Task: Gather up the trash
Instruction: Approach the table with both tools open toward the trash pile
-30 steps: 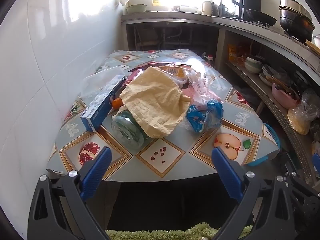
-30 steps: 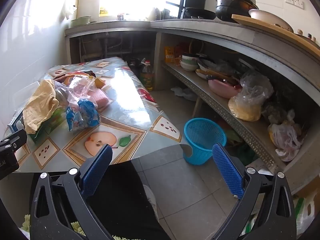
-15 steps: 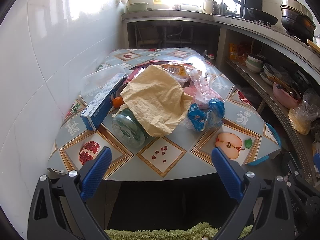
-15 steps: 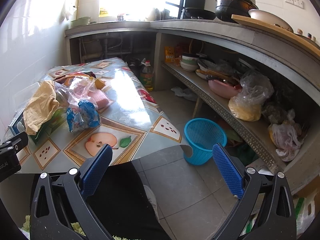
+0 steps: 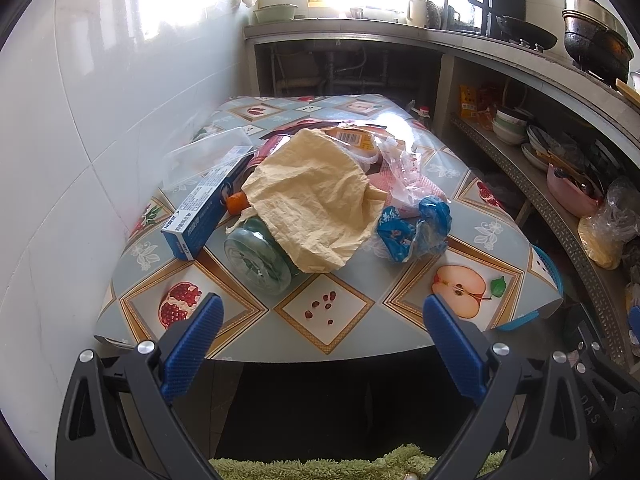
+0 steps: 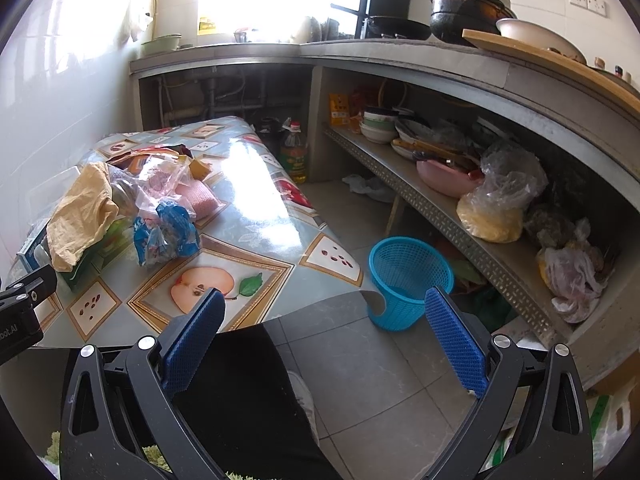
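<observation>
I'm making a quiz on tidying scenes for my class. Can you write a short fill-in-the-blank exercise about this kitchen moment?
1. The crumpled yellow paper lies partly over a clear plastic ____ lying on its side.
2. The basket on the floor beside the table is ____ in colour.
3. The jaws of the left gripper and right gripper are both ____ and hold nothing.
4. The long box lies on the ____ side of the yellow paper.

Missing words: bottle; blue; open; left

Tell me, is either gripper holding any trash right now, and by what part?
Nothing is held. The left gripper and right gripper are both open and empty, short of the trash pile.
</observation>
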`<move>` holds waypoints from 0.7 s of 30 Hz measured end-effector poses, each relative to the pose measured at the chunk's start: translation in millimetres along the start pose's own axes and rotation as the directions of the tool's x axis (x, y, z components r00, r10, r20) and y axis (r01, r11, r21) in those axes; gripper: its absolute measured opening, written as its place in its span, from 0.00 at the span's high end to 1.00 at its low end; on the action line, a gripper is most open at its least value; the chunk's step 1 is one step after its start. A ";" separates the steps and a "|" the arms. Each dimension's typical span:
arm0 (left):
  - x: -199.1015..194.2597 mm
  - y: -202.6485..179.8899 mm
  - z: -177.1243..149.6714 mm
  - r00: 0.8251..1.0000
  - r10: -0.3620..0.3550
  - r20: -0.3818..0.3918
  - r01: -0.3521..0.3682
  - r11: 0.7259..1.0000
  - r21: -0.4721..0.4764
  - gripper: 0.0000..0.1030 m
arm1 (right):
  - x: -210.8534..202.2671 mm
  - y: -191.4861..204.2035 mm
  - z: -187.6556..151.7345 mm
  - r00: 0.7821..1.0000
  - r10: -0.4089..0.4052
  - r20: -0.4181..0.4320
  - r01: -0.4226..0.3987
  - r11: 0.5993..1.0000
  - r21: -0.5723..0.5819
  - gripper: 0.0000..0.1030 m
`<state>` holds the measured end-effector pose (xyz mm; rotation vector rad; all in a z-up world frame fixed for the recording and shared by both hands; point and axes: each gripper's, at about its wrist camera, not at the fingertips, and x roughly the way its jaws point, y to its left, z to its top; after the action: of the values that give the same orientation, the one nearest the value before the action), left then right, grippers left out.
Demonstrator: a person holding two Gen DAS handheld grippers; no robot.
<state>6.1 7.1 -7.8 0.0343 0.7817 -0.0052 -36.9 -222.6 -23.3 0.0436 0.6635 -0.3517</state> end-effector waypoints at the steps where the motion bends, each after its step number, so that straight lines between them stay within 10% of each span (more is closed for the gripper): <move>1: 0.0 0.1 0.0 1.000 0.000 0.000 0.000 1.000 0.000 0.05 | 0.4 -0.1 -0.4 1.000 -0.001 0.002 0.001 1.000 0.000 0.07; 21: 2.0 2.1 -3.4 1.000 0.007 -0.009 -0.007 1.000 -0.001 0.05 | 1.0 -1.5 -1.8 1.000 0.000 -0.002 0.000 1.000 0.005 0.07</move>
<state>5.2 9.3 -11.5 0.0363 0.7902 0.0015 -37.8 -224.0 -25.3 0.0487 0.6650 -0.3533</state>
